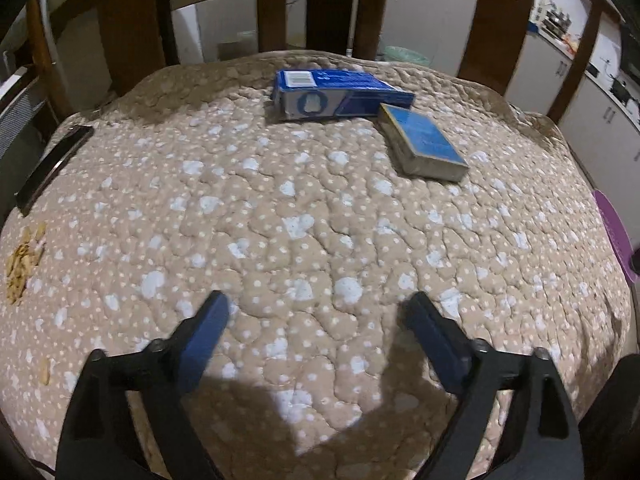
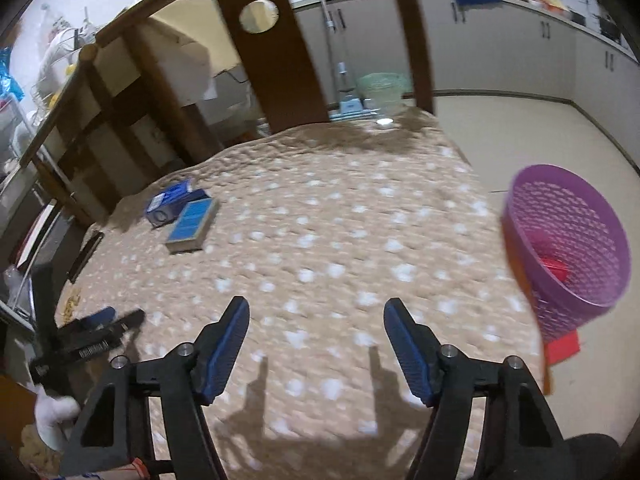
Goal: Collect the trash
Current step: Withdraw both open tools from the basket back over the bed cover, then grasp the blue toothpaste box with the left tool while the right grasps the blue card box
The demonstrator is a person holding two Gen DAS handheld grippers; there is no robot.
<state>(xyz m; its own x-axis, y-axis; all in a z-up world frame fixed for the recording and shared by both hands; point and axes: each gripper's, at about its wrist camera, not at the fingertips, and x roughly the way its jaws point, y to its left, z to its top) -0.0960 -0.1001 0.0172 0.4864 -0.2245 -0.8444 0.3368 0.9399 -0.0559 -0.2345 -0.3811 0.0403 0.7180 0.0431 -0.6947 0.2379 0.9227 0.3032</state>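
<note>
A blue carton (image 1: 340, 94) lies on its side at the far end of the quilted table; it also shows in the right wrist view (image 2: 168, 202). A blue-topped block (image 1: 424, 142) lies beside it, also seen in the right wrist view (image 2: 192, 220). Yellowish crumbs (image 1: 22, 262) lie at the table's left edge. My left gripper (image 1: 318, 304) is open and empty, low over the near table. My right gripper (image 2: 316, 312) is open and empty above the table. A purple mesh bin (image 2: 568, 248) stands on the floor to the right, with something red inside.
A dark flat remote-like object (image 1: 54, 164) lies at the table's left edge. Wooden chair backs (image 1: 500, 20) stand behind the table. A green bin (image 2: 380, 88) and cabinets (image 2: 520, 48) are beyond. The left gripper (image 2: 90, 340) shows at lower left in the right wrist view.
</note>
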